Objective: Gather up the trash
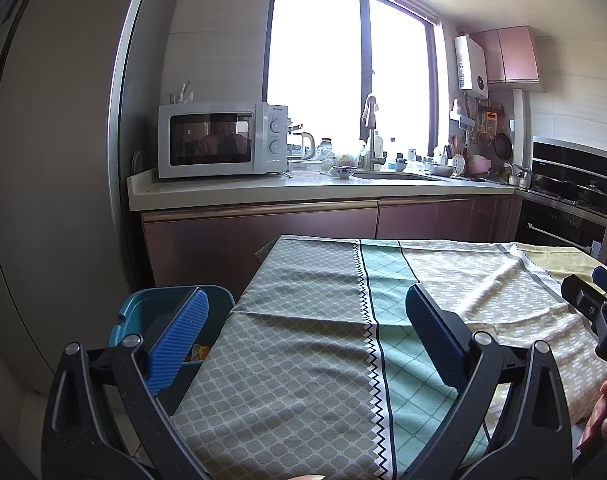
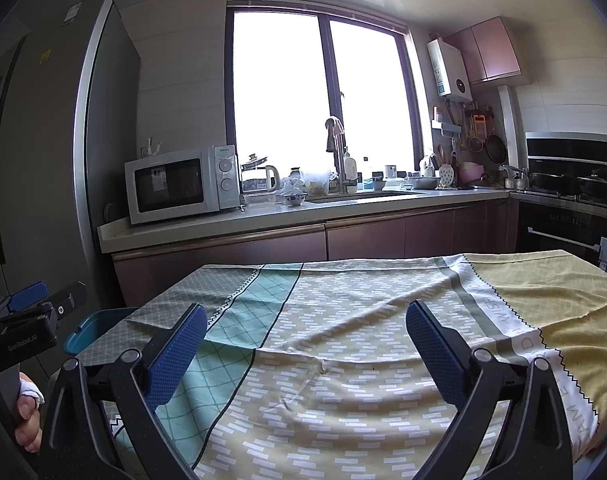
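Observation:
A teal bin (image 1: 143, 312) stands on the floor at the table's left edge, with something orange and yellow inside it; its rim also shows in the right wrist view as the teal bin (image 2: 87, 330). My left gripper (image 1: 303, 336) is open above the left part of the patterned tablecloth (image 1: 303, 360), its left finger over the bin. My right gripper (image 2: 305, 344) is open over the middle of the tablecloth (image 2: 343, 360), with nothing between its fingers. No trash shows on the cloth. Each gripper appears at the edge of the other's view.
A kitchen counter (image 1: 263, 194) runs along the far wall with a white microwave (image 1: 219, 140), a sink and dishes. A tall grey fridge (image 1: 55, 160) stands to the left. A stove with pans (image 2: 571, 184) is at the right. A hand (image 2: 27, 420) holds the left gripper's handle.

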`<state>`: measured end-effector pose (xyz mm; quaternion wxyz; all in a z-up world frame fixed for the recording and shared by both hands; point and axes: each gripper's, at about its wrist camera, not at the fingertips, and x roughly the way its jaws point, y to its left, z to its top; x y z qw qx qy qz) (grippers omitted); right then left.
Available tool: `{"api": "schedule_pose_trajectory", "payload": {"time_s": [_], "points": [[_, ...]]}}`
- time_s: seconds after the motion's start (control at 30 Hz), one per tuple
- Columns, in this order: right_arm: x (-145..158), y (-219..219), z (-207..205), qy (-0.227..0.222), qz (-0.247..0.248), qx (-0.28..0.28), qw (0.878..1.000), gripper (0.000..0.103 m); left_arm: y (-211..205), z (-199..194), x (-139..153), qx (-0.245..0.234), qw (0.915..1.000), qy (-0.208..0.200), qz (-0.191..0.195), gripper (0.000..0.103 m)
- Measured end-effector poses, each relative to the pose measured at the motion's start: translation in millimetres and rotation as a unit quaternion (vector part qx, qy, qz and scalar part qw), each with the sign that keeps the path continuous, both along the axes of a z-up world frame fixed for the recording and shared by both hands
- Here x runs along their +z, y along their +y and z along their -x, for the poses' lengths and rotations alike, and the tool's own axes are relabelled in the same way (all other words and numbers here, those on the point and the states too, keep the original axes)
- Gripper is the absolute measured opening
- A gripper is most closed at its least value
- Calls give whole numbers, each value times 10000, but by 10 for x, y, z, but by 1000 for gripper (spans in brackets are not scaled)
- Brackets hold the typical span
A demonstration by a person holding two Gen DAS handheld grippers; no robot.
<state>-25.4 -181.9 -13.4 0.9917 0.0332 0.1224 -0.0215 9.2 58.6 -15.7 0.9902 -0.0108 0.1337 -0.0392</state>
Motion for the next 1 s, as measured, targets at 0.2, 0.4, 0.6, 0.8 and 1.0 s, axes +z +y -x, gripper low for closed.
{"api": "schedule_pose_trajectory", "payload": {"time_s": [0.2, 0.4, 0.6, 0.8, 1.0], "points": [[-3, -5, -7, 4, -1, -18, 10000, 96, -15, -13, -10, -17, 10000, -3, -24, 97], [-3, -4, -6, 3, -6, -20, 10000, 96, -21, -18, -14, -20, 10000, 7, -23, 97], [-4, -2, -3, 1, -11, -20, 10000, 96, -41, -25, -16, 5, 10000, -48, -54, 97], [0, -41, -34, 27, -22, -60, 10000, 96, -89, -124, -16, -54, 9998, 167, -128, 97], [-29, -449, -286, 519, -51, -422, 9977, 96, -117, -714, -66, -103, 9951, 955, -254, 97]]}}
